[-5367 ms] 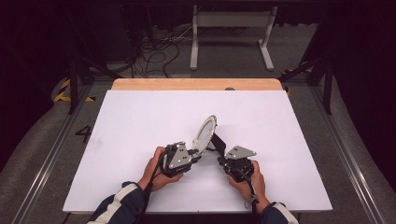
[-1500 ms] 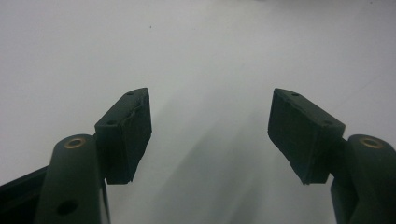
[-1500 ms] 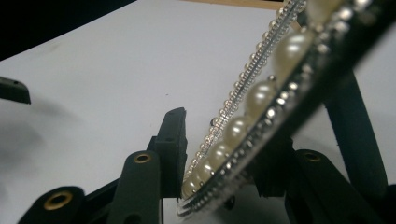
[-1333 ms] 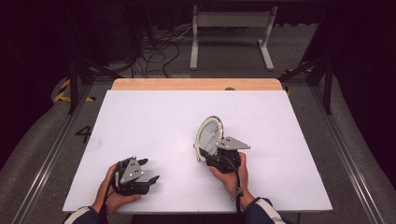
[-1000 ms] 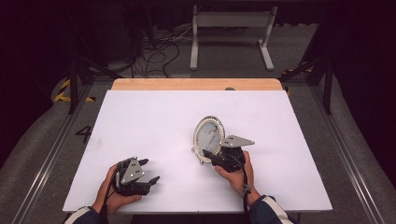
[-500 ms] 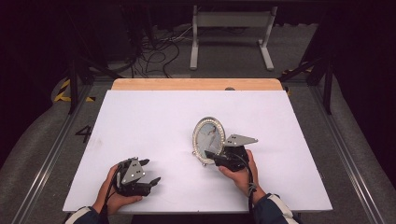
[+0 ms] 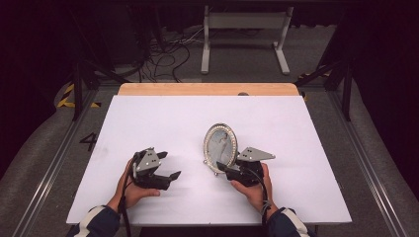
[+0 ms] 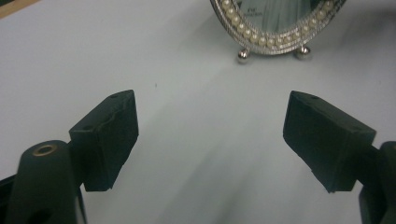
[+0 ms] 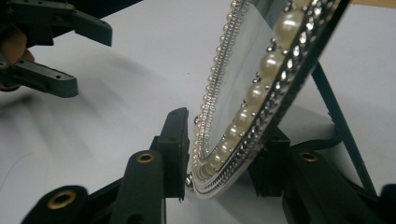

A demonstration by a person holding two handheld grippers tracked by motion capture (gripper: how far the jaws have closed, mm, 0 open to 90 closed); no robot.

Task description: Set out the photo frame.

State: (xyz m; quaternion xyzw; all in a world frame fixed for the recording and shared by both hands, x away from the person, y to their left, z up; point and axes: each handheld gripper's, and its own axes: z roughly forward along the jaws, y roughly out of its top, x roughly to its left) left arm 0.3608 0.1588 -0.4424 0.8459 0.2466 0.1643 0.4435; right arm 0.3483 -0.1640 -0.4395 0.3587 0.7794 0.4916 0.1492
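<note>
An oval picture frame [image 7: 220,144] with a pearl rim stands upright on the white table [image 7: 163,118], propped by a black back leg [image 9: 338,116]. My right gripper [image 7: 225,167] sits at its lower edge with the rim [image 9: 243,70] between the jaws. The jaws [image 9: 224,154] have just been opening and the left pad [image 9: 180,140] stands a hair off the beads. My left gripper [image 7: 169,164] is left of the frame, empty, its jaws wide and just opened further. Its own view looks along the jaws [image 8: 210,140] at the frame's foot [image 8: 275,23]. The right gripper view catches the left gripper [image 9: 91,60] at top left.
A wooden strip [image 7: 207,89] runs along the table's far edge. Beyond it are cables [image 7: 168,54] and a white stand [image 7: 244,29] on the floor. Bare white table lies around the frame on all sides.
The frame, once held tilted between both grippers, now stands on the table. In the last half second my left hand moved right and slightly farther in, toward the frame.
</note>
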